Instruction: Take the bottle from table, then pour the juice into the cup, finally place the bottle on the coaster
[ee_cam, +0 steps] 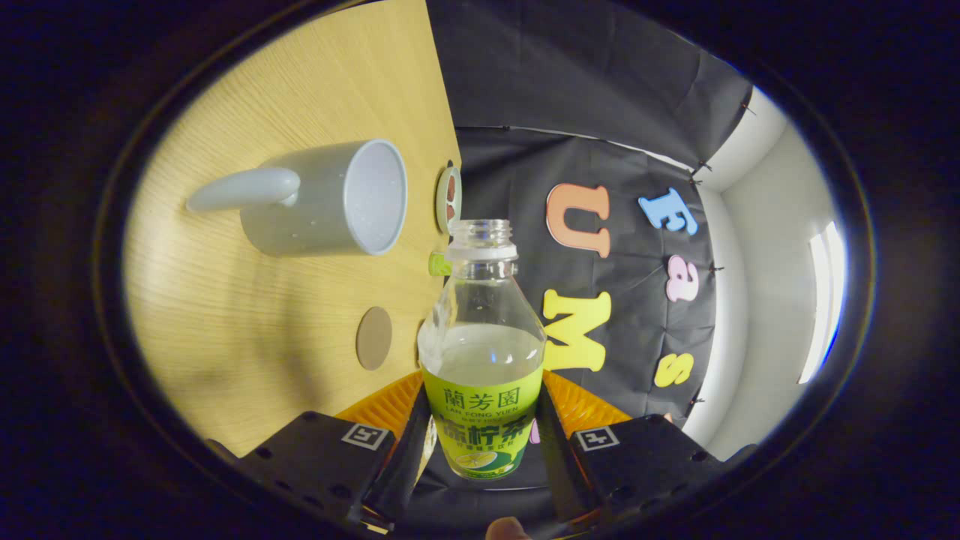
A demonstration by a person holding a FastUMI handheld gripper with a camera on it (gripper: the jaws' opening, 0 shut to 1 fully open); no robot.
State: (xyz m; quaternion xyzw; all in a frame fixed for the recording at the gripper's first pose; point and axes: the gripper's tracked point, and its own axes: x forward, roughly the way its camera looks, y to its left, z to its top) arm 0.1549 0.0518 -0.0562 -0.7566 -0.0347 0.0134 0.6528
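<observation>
Rolling far over to one side, the tool [481, 442] sees the worktop [247, 337] as a steep wooden wall with the booth cloth beside it. A fingertip [508, 529] of the person's hand shows at the base of the view, between the tool's two arms.

Going left to right: the worktop carries the cup [330, 199], pale grey, seen on its side because of the roll, handle pointing away from the bottle and open mouth facing toward it. The inside of the cup looks pale; whether it holds liquid cannot be told. Below the cup, on bare wood, lies the coaster [374, 338], a small brown disc, flat and with nothing on it. At the worktop's far edge, just past the cup's rim, sits a small round thing [448, 197] with a pale rim and a dark red middle, and a bit of green [439, 263] shows behind the bottle's neck; neither can be made out further.

Next comes the bottle [482, 352], clear, uncapped, with a green label, partly full of pale juice. It stands between the fingers [409, 450], which are closed in on its lower body, one on each side, gripping it. Its open mouth is level with the cup's rim and just beside it, apart from it. Nothing lies between the mouth and the cup.
</observation>
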